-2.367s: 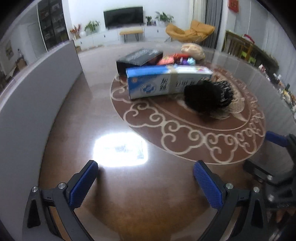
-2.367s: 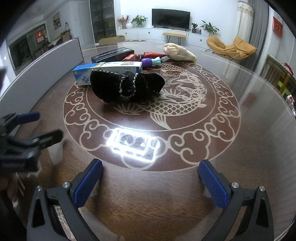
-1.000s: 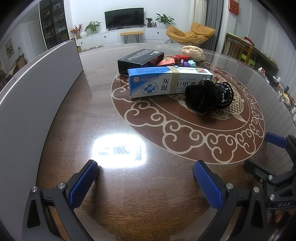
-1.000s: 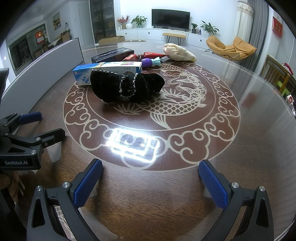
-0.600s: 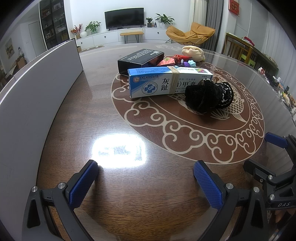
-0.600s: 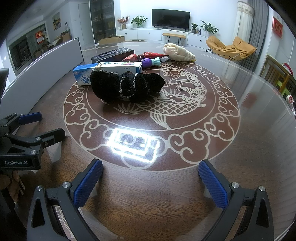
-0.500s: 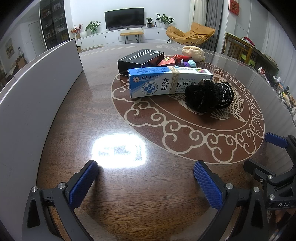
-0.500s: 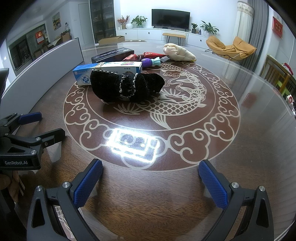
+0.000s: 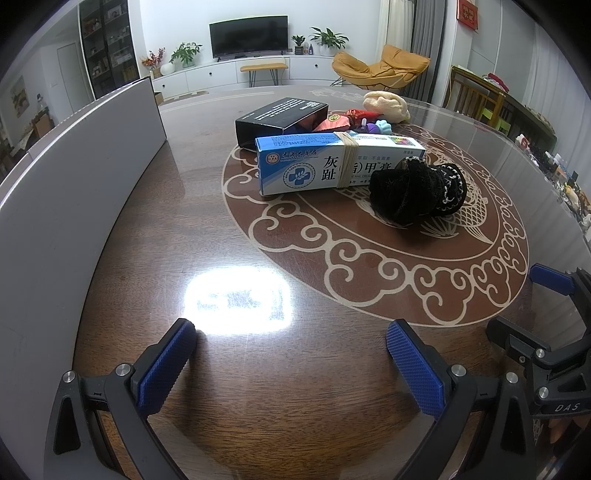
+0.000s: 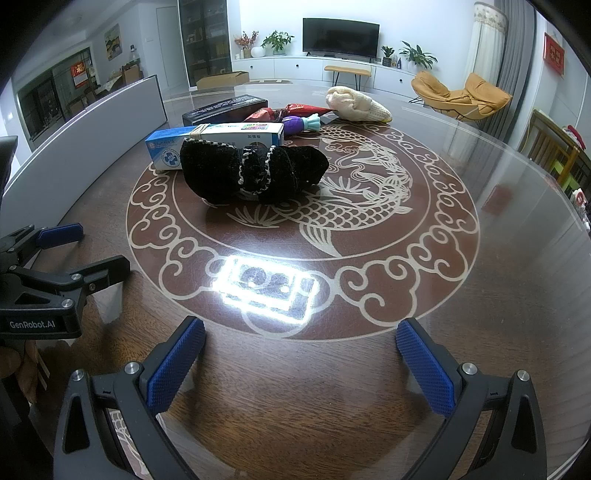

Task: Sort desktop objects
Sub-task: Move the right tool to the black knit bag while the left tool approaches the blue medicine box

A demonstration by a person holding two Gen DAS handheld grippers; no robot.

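Big round table across both views, dark wood under glass, pale dragon-and-cloud inlay at centre, bright lamp glare in the lower middle. Grey upright panel curving along the left edge of the left wrist view, seen again at upper left in the right wrist view. Beyond the table, at the top of frame: television on a white cabinet, potted plants, yellow lounge chair at upper right.

Clutter bunched just above centre. Blue-and-white carton lying flat, rubber band round its middle. Touching its near right side, black knitted item with white stitched trim, hiding part of the carton's print; in the right wrist view lying right across the front of the carton. Behind the carton, black box at a slant. Further up and right, cream plush piece, red packet beside it, and smallest of all, purple toy with a pale green end, close behind the carton's far end.

Left gripper low at the bottom of its view, blue fingers spread wide, nothing between them, bare table ahead up to the carton. Right gripper likewise at bottom frame, fingers spread wide, empty, glare patch and open inlay between it and the black knit. Each gripper peeking into the other's view at the side edge.
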